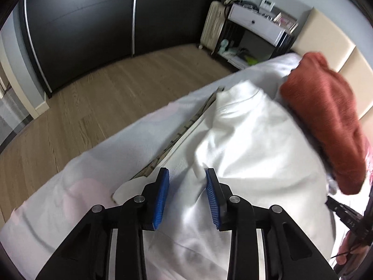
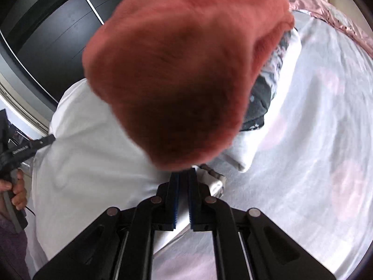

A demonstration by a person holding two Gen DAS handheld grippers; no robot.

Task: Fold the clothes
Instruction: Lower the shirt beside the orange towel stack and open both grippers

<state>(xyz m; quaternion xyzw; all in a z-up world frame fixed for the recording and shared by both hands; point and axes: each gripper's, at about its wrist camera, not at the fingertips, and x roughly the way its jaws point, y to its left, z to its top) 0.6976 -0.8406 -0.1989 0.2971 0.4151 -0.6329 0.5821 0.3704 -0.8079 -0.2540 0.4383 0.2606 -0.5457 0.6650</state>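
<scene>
Rust-red knit sweater [image 2: 177,74] hangs from the right gripper [image 2: 184,175], over the white garment [image 1: 244,140] on the bed [image 2: 314,140].

The knit looks soft, thick and a little heavy, so I judge it will sag; better to take it at a hem or shoulder. The right jaws are pressed nearly together, pinching its edge. The left gripper [image 1: 187,186] points low over the white cloth, jaws spread and holding nothing.
</scene>
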